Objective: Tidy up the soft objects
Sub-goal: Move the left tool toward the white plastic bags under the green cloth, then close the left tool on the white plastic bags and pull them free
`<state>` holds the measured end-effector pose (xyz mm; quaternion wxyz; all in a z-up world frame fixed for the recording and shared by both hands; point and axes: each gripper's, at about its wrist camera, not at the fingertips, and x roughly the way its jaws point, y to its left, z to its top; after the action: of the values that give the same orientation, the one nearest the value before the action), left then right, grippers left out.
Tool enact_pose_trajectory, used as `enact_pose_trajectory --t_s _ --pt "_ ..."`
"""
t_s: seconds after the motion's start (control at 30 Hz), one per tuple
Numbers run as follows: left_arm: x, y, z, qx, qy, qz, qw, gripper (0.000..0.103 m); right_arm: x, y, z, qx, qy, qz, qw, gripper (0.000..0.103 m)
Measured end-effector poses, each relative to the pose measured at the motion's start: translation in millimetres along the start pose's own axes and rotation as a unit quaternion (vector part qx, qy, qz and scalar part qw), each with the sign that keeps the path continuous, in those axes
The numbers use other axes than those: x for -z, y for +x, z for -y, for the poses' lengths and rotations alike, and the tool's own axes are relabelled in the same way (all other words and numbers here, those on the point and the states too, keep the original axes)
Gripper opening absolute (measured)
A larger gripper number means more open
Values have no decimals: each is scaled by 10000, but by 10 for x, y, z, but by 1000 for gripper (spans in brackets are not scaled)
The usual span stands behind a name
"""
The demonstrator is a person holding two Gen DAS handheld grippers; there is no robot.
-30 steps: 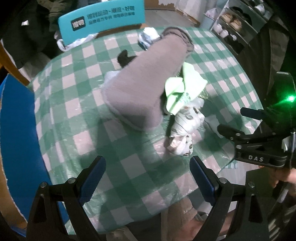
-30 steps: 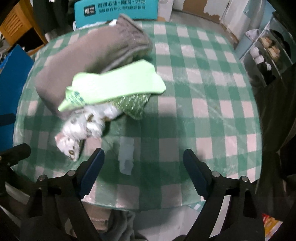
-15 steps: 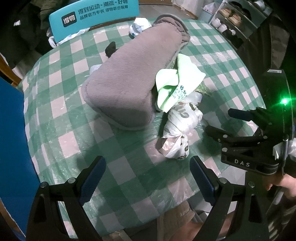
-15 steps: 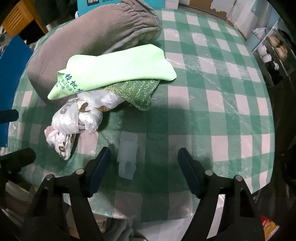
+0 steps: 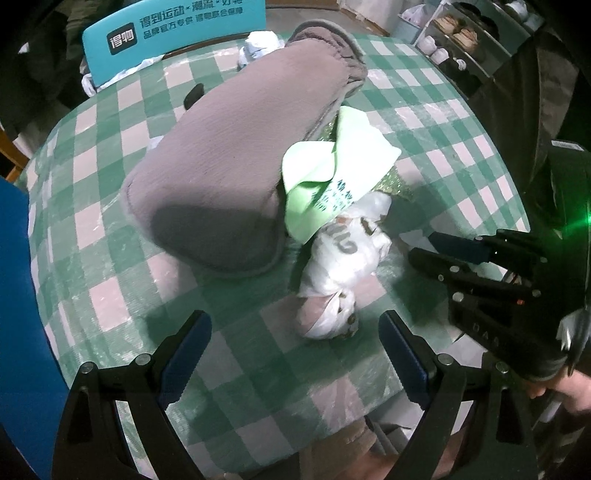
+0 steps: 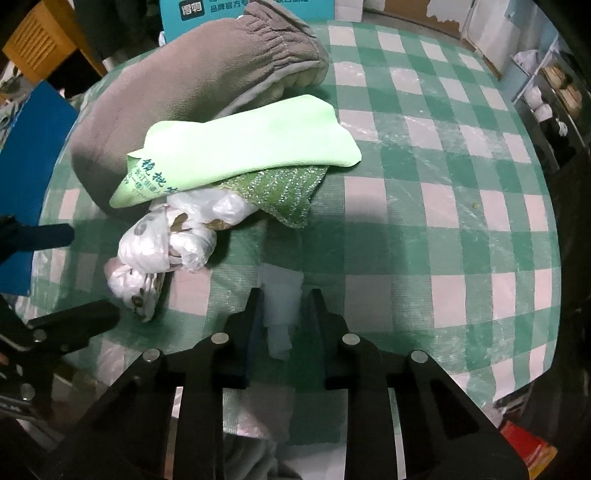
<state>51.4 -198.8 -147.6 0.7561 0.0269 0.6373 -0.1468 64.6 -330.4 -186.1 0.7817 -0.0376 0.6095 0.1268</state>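
Nearest to us in the right wrist view, our right hand-held gripper (image 6: 282,314) has its two black fingers drawn close together around a small translucent white piece (image 6: 281,301) lying flat on the counter (image 6: 461,236). The fingers flank it on both sides, but we cannot tell whether they actually press it. In the left wrist view, our left hand-held gripper (image 5: 295,354) hangs over the counter's near edge with its blue-padded fingers spread wide and nothing between them.

The counter is round and covered with a green-and-white checked cloth under clear plastic film. Just beyond the right hand-held gripper lies a knotted white plastic bag (image 6: 162,247) with brown and grey print; in the left view a few printed letters show on it, too distorted to read. Partly over the bag lies a light green cloth (image 6: 243,144) with dark green Chinese characters printed at one corner, only partly legible. Under that cloth a glittery green scouring cloth (image 6: 284,192) sticks out. Behind and touching these sits a large grey fleece cover (image 6: 177,96) with a gathered elastic end.

Farthest away, past the counter's edge, stands a teal sign (image 5: 173,26) with white Chinese writing and a dark square logo.
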Motion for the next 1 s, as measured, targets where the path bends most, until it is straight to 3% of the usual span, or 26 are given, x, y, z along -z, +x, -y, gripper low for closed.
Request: enact_pose_trajectory --t_s 0.6,0.7,0.83,1.0 --pt "-177 104 172 328 15 207 9992 91 22 -291 256 42 318 219 9992 16" --pt "-188 136 188 347 67 183 9992 77 17 -293 255 37 338 237 9991 16" --pt "-177 186 204 301 214 126 9992 43 27 -345 291 8 349 275 9990 16" --pt "-147 148 162 379 203 239 9988 36 21 -387 298 -34 347 321 9989 16"
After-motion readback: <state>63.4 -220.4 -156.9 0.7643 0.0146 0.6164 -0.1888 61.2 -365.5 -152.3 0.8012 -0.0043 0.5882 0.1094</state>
